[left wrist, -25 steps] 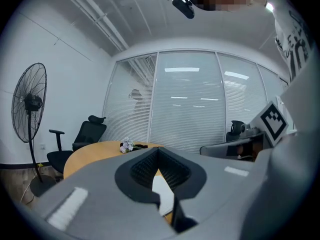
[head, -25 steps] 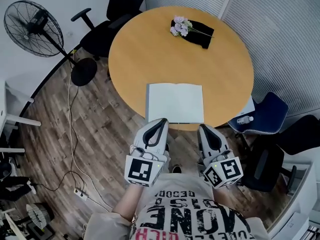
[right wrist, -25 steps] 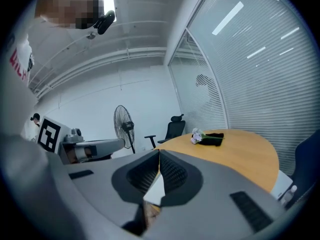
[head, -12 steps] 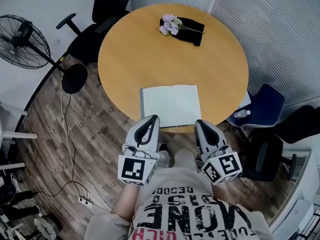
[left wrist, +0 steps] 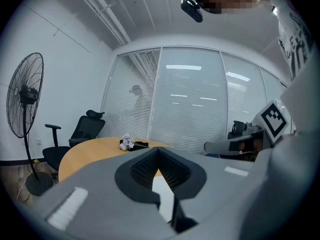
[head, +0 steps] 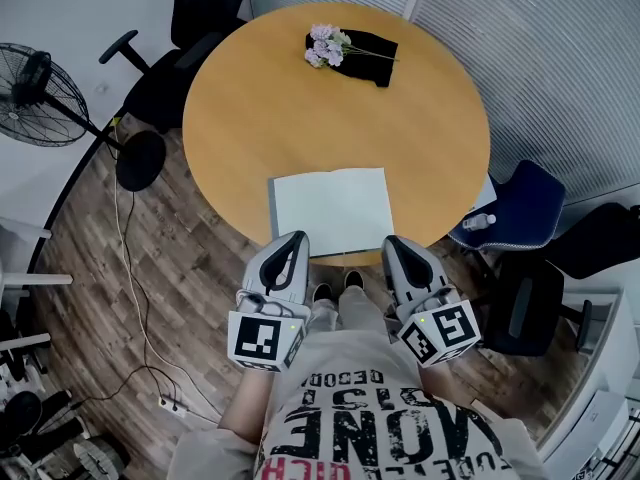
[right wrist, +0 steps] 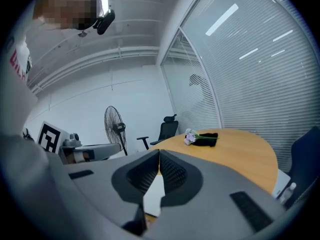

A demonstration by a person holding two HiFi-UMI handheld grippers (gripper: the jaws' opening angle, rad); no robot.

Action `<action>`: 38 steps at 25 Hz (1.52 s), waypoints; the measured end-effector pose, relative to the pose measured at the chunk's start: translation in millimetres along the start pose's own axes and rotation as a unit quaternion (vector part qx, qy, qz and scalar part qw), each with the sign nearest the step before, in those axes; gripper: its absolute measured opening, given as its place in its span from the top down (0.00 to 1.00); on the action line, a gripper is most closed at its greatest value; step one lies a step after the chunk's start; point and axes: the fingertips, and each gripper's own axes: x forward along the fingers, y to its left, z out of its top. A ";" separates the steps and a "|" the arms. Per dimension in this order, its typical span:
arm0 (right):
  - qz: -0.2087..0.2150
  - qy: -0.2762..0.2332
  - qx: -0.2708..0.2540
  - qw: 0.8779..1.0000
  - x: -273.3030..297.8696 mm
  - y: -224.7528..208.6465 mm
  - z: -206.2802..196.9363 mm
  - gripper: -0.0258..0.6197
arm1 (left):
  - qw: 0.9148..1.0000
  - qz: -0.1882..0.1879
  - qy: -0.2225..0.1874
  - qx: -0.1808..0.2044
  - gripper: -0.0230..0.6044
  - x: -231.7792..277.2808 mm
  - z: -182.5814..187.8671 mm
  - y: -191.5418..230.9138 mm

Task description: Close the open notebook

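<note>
The person has stepped closer to the round counter (head: 300, 108), and both shoes (head: 336, 288) now show just below its near edge, where a second ago only one was glimpsed. The left tool (head: 295, 235) and right tool (head: 389, 240) have come forward, their tips now at the open notebook's (head: 332, 208) near edge. The standing fan (head: 35, 83) has slid toward the head view's left edge.

One notebook (head: 332, 211), one table (head: 300, 108), one flower bunch (head: 325, 46), one fan (head: 35, 93), two grippers: left gripper (head: 296, 238), right gripper (head: 392, 242)

In both gripper views the jaws hide most of the notebook (left wrist: 164, 194); the fan (head: 38, 90) is cropped.
</note>
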 end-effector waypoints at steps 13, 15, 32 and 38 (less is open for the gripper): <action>0.043 -0.007 -0.022 0.999 22.7 -48.7 29.3 0.94 | 0.999 0.050 -0.021 -0.004 0.95 45.9 22.7 -12.2; 0.050 -0.012 -0.026 0.998 23.8 -57.4 32.7 0.94 | 0.998 0.058 -0.029 -0.007 0.95 50.9 24.5 -14.1; 0.090 -0.020 -0.034 0.995 39.4 -85.5 44.3 0.94 | 0.993 0.107 -0.041 -0.012 0.95 69.2 23.5 -14.8; 0.083 -0.025 -0.030 0.996 51.4 -73.5 52.3 0.94 | 0.994 0.098 -0.042 -0.005 0.95 68.0 35.0 2.4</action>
